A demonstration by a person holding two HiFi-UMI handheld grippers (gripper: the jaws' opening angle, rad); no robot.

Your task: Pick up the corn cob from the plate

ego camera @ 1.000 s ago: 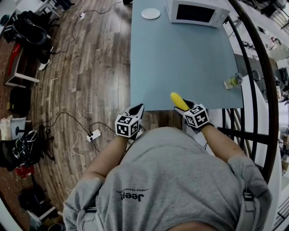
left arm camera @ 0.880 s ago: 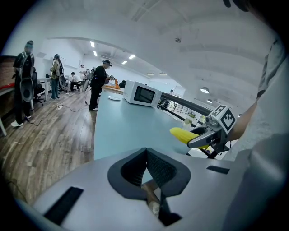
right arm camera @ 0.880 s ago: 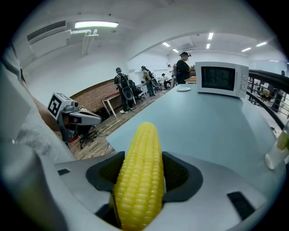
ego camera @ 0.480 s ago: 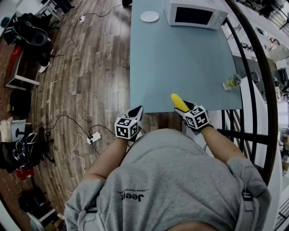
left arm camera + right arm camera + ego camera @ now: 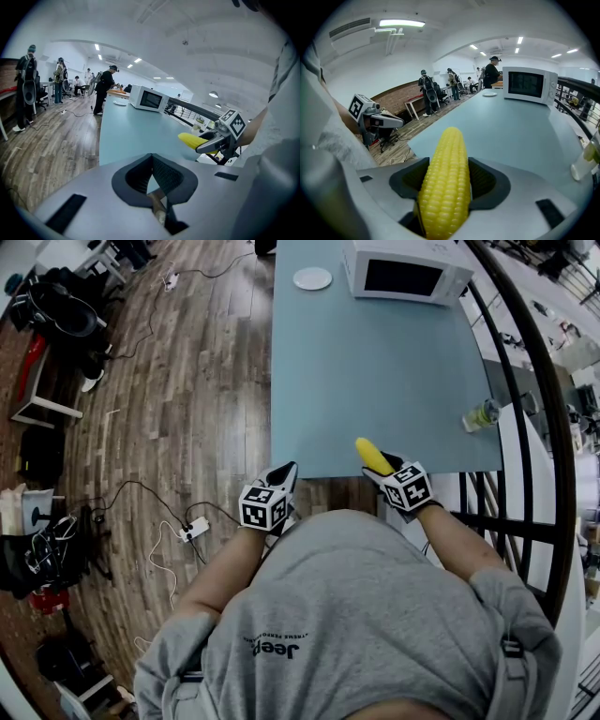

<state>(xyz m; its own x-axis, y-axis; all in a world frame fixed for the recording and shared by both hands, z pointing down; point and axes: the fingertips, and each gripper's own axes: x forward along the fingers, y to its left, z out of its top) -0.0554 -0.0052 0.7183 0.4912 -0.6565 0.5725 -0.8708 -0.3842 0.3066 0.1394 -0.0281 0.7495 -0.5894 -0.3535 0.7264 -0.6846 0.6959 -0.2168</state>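
Observation:
A yellow corn cob [image 5: 373, 455] sticks out forward from my right gripper [image 5: 382, 463], whose jaws are shut on it just above the near edge of the blue table [image 5: 375, 362]. In the right gripper view the corn cob [image 5: 445, 187] fills the gap between both dark pads. The white plate [image 5: 312, 278] lies bare at the table's far end, next to the microwave [image 5: 405, 268]. My left gripper [image 5: 284, 472] hangs off the table's near left corner, over the wooden floor. Its jaws [image 5: 151, 161] meet at the tips with nothing in them.
A small bottle with a green cap [image 5: 483, 412] stands at the table's right edge. A dark metal railing [image 5: 525, 427] curves along the right side. Cables and a power strip [image 5: 194, 521] lie on the floor to the left. Several people stand far off past the table.

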